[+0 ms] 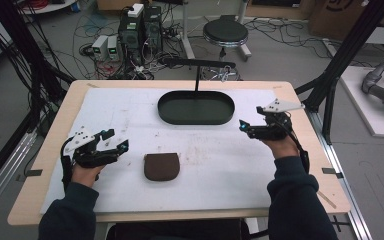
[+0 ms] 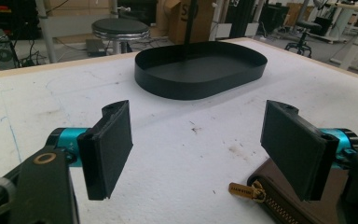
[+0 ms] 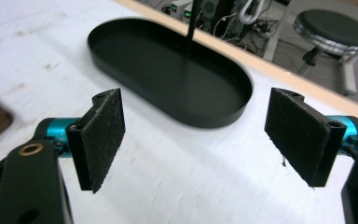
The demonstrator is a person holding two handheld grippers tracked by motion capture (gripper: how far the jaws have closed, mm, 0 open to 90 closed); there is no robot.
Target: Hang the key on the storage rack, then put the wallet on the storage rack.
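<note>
Left gripper (image 1: 116,141), jaws wide and empty, hangs just left of the brown leather zip pouch (image 1: 161,166), which lies toward me from the black oval metal tray (image 1: 196,107); my right gripper (image 1: 243,128), equally wide, sits farther off.

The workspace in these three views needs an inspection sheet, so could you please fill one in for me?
Surface: white mat on a wooden table, with faint brown stains and scuffs.
Job's things: brown zip pouch lying flat near the front; black oval tray at the back, nothing in it, with a thin black post rising from it.
Clutter: nothing seen on the mat.
Grippers: left gripper open, beside the pouch, not touching it; right gripper open, beside the tray's right end.
Cables: a tangle on the floor behind the table.
Surroundings: round stool, computer boxes, black frame struts.
</note>
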